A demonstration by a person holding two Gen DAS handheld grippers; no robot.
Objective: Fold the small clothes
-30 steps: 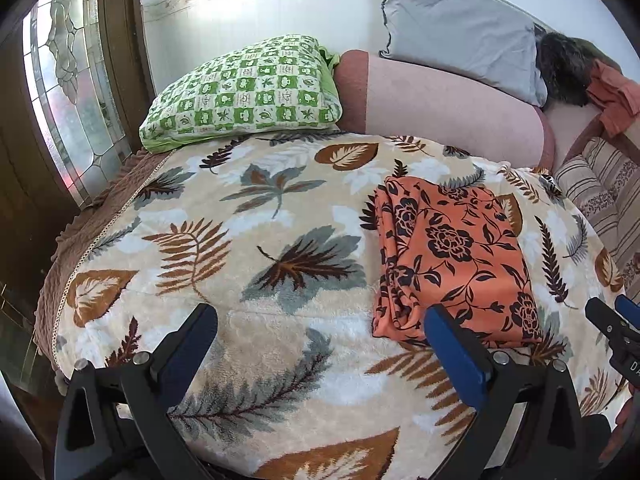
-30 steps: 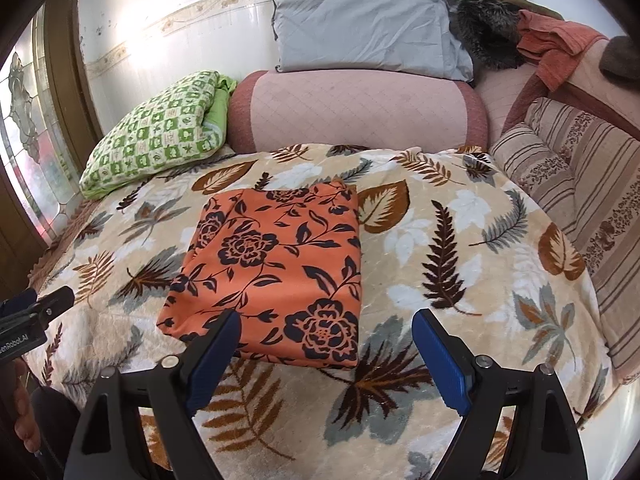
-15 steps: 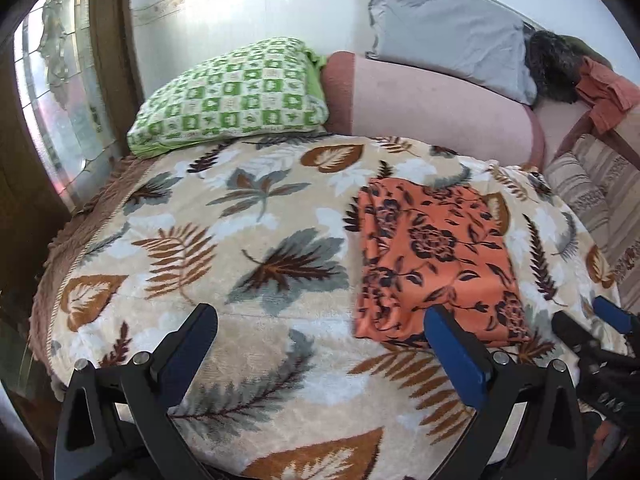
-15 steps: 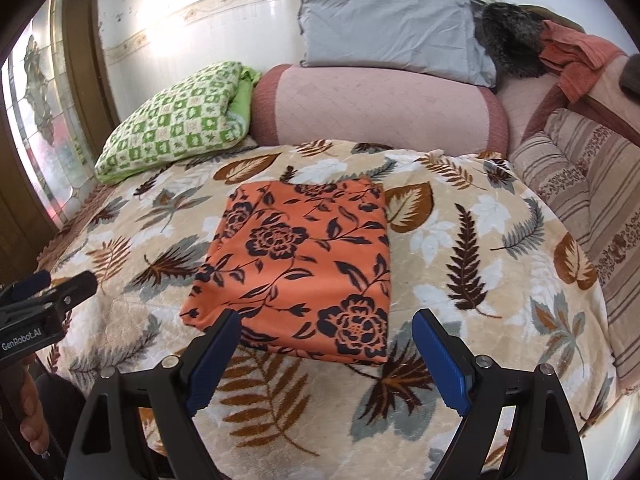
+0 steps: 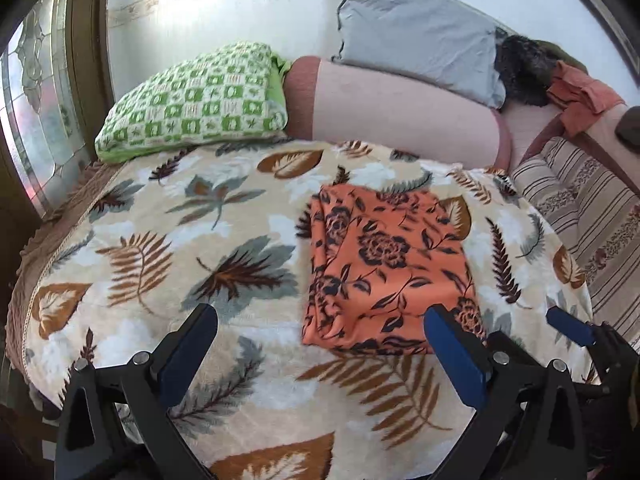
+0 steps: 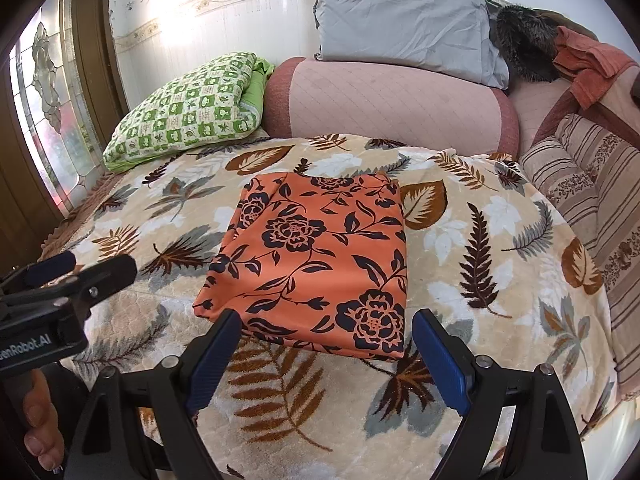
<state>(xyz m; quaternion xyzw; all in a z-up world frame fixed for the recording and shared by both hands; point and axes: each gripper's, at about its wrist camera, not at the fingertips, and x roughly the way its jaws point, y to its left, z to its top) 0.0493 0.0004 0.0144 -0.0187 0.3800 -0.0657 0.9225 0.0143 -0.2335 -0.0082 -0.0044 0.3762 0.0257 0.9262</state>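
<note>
An orange cloth with a black flower print (image 6: 316,264) (image 5: 384,268) lies folded into a flat rectangle on the leaf-patterned blanket (image 6: 480,240) (image 5: 160,248). My right gripper (image 6: 326,342) hovers just short of the cloth's near edge, open, with nothing between its blue pads. My left gripper (image 5: 320,344) is open too, over the blanket to the left of the cloth's near corner, holding nothing. It shows at the left edge of the right wrist view as the left gripper (image 6: 80,268); the right gripper's fingertip (image 5: 568,326) shows at the right of the left wrist view.
A green checked pillow (image 6: 188,108), a pink bolster (image 6: 388,100) and a grey pillow (image 6: 404,20) line the far side. A striped cushion (image 6: 592,184) and piled clothes (image 6: 584,64) sit at the right. A window (image 5: 36,120) stands left. A person's hand (image 6: 40,428) grips the left handle.
Both grippers have drawn back a little from the cloth, so more blanket shows in front of it. The cloth itself has not moved. Both grippers stayed open.
</note>
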